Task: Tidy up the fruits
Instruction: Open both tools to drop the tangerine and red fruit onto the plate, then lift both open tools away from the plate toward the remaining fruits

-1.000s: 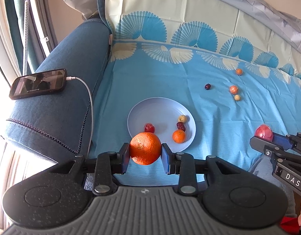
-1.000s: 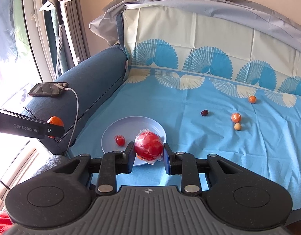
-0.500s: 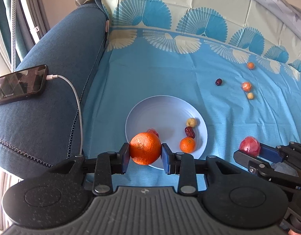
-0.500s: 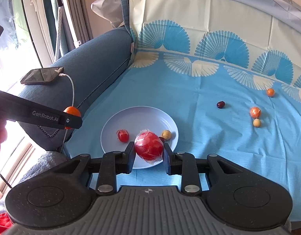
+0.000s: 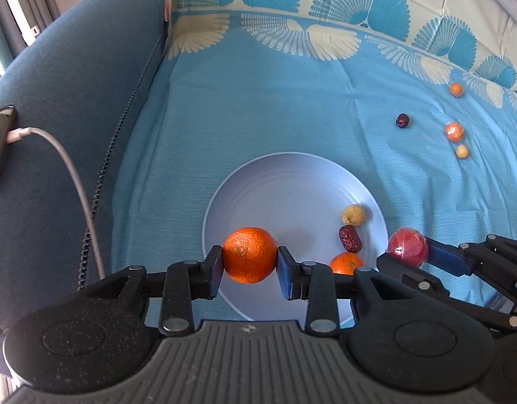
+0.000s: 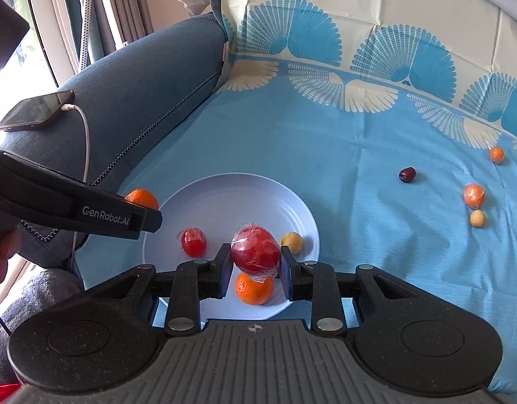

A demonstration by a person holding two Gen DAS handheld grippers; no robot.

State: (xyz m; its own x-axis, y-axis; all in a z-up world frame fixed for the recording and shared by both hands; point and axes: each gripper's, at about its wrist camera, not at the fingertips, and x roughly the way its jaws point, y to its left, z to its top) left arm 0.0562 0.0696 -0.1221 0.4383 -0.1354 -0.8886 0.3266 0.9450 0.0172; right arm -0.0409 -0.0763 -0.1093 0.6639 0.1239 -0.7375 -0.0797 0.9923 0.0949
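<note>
My left gripper [image 5: 250, 260] is shut on a large orange [image 5: 250, 255] and holds it over the near left part of the pale blue plate [image 5: 292, 181]. My right gripper [image 6: 255, 256] is shut on a red fruit in clear wrap [image 6: 255, 250] over the plate's near right part [image 6: 245, 185]. On the plate lie a small orange [image 6: 253, 290], a small red wrapped fruit [image 6: 192, 242], a yellow-brown round fruit [image 6: 292, 241] and a dark red date [image 5: 350, 238]. The right gripper with its red fruit [image 5: 407, 246] also shows in the left wrist view.
The plate sits on a blue patterned cloth over a sofa seat. Loose fruits lie to the far right: a dark date [image 6: 407, 174], two small oranges [image 6: 474, 195] [image 6: 496, 154] and a yellowish fruit [image 6: 477, 218]. A phone [image 6: 36, 110] with a white cable lies on the blue armrest.
Both grippers have moved forward and down toward the plate with their fruits held. The orange and the red fruit now hang over the plate.
</note>
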